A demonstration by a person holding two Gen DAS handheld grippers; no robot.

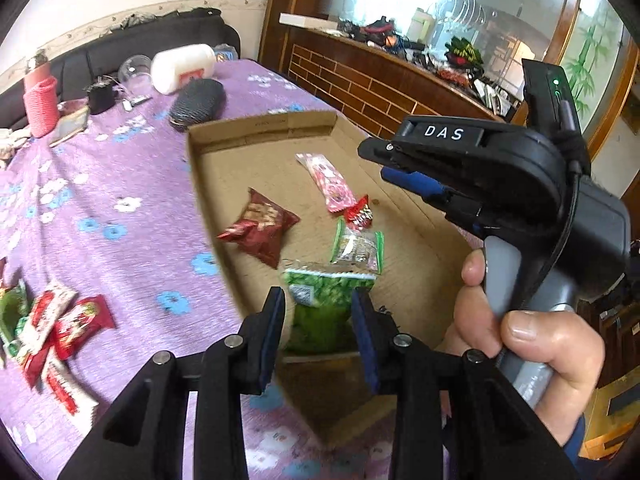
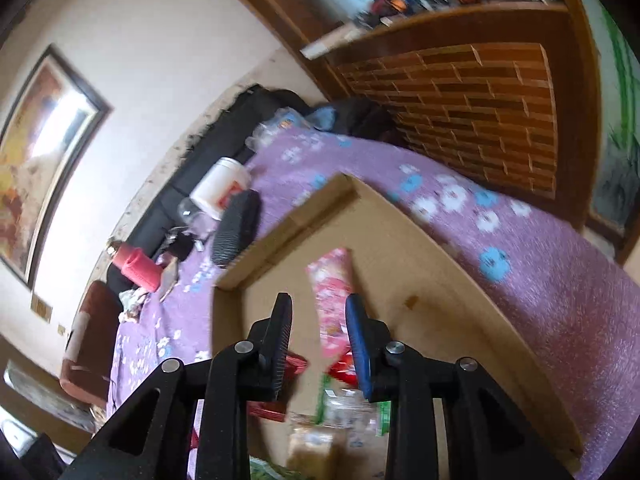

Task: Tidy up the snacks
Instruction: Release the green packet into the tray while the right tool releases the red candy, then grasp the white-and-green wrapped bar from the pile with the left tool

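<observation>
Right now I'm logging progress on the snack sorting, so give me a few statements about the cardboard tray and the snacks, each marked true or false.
1. The pink packet lies inside the cardboard tray. True.
2. The tray holds no snacks. False: several packets lie in it.
3. Red packets lie on the purple cloth outside the tray. True.
4. The left gripper's jaws are clamped shut. False: they stand open, over a green packet.

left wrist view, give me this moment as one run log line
left gripper open over green packet | right gripper open, empty | cardboard tray holds five packets | more left on purple cloth
</observation>
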